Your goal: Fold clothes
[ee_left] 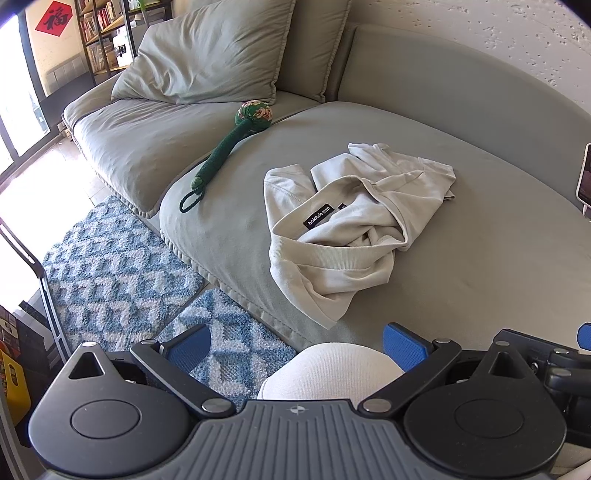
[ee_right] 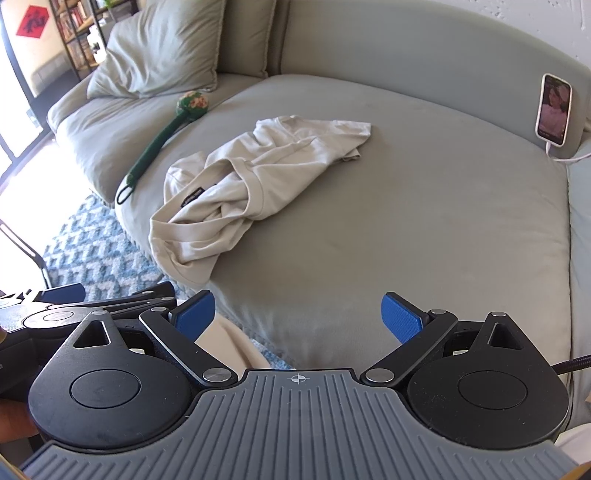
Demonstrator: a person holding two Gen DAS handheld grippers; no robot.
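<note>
A crumpled cream garment [ee_left: 347, 229] with a black neck label lies on the grey-green sofa seat [ee_left: 480, 251]; the right wrist view shows the same garment [ee_right: 240, 184] left of centre. My left gripper [ee_left: 297, 345] is open, held back from the garment near the seat's front edge, over a person's light-clad knee [ee_left: 332, 369]. Also open and holding nothing, my right gripper [ee_right: 297, 317] hovers over the front of the seat [ee_right: 406, 240], to the right of the garment. Neither gripper touches the cloth.
A green fabric mallet-shaped toy [ee_left: 229, 140] lies left of the garment. A large cushion [ee_left: 207, 51] leans on the backrest. A phone [ee_right: 553, 110] on a cable stands at the right. A blue patterned rug [ee_left: 110, 266] covers the floor; shelves [ee_left: 103, 33] stand far left.
</note>
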